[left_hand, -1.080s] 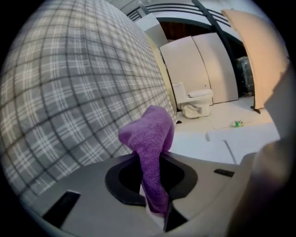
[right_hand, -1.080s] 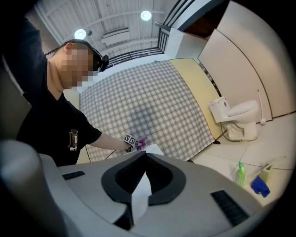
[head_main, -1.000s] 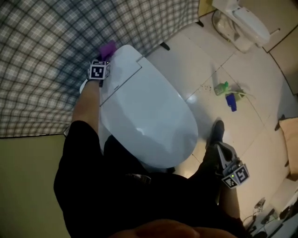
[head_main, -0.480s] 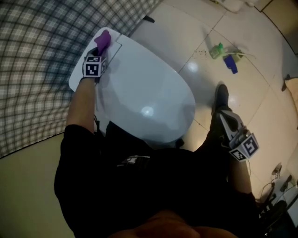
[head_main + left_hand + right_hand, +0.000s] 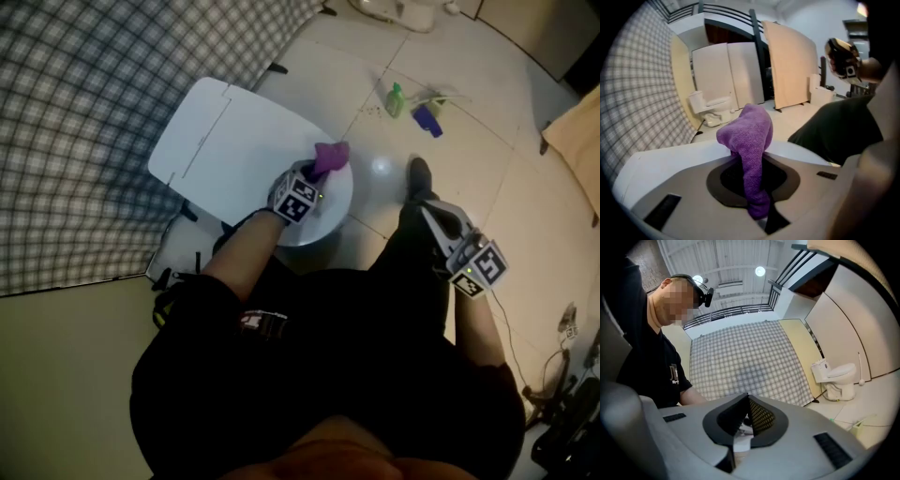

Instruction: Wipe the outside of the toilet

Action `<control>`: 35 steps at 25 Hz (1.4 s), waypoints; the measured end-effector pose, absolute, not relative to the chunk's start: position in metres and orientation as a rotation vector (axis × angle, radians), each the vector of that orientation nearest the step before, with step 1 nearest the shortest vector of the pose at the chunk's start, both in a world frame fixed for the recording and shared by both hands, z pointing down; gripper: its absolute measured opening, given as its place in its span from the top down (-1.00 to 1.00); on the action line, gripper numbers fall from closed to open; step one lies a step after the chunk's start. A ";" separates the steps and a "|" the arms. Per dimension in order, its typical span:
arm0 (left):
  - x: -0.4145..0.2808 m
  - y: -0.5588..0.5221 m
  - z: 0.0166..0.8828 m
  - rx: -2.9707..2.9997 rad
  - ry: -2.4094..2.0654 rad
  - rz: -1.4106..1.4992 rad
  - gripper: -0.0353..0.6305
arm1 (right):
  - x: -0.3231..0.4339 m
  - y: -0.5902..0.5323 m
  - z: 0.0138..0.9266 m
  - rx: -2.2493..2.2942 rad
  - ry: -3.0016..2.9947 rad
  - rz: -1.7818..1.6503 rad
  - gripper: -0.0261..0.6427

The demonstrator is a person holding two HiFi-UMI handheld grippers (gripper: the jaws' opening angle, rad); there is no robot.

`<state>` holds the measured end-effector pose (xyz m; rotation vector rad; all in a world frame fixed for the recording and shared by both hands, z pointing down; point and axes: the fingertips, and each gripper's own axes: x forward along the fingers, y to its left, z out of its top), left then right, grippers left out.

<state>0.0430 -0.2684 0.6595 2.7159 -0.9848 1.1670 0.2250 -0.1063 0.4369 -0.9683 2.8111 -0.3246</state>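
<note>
One purple cloth (image 5: 749, 129) in left claw (image 5: 746, 161), right claw (image 5: 747, 399) seemingly closed

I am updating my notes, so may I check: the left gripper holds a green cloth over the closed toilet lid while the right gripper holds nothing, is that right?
Not quite: the cloth is purple, not green, as the left gripper view shows. The rest stands: the left gripper holds it over the closed toilet lid, and the right gripper holds nothing.
</note>
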 end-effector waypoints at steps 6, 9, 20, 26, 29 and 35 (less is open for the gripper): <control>0.128 -0.172 0.669 2.805 -0.714 1.281 0.72 | 0.249 -0.070 0.415 -0.974 2.797 -0.229 0.94; 0.144 -0.152 0.675 2.754 -0.640 1.266 0.72 | 0.260 -0.061 0.406 -0.982 2.772 -0.197 0.94; -0.043 -0.347 0.533 2.649 -1.358 0.878 0.72 | 0.254 -0.083 0.420 -1.014 2.764 -0.263 0.94; -0.256 -0.484 0.489 2.370 -1.803 0.929 0.72 | 0.230 -0.134 0.450 -1.029 2.821 -0.382 0.94; -0.327 -0.535 0.496 2.198 -1.939 0.868 0.72 | 0.218 -0.166 0.467 -1.028 2.834 -0.454 0.94; -0.371 -0.626 0.560 2.051 -1.976 1.058 0.72 | 0.200 -0.243 0.484 -0.960 2.855 -0.567 0.94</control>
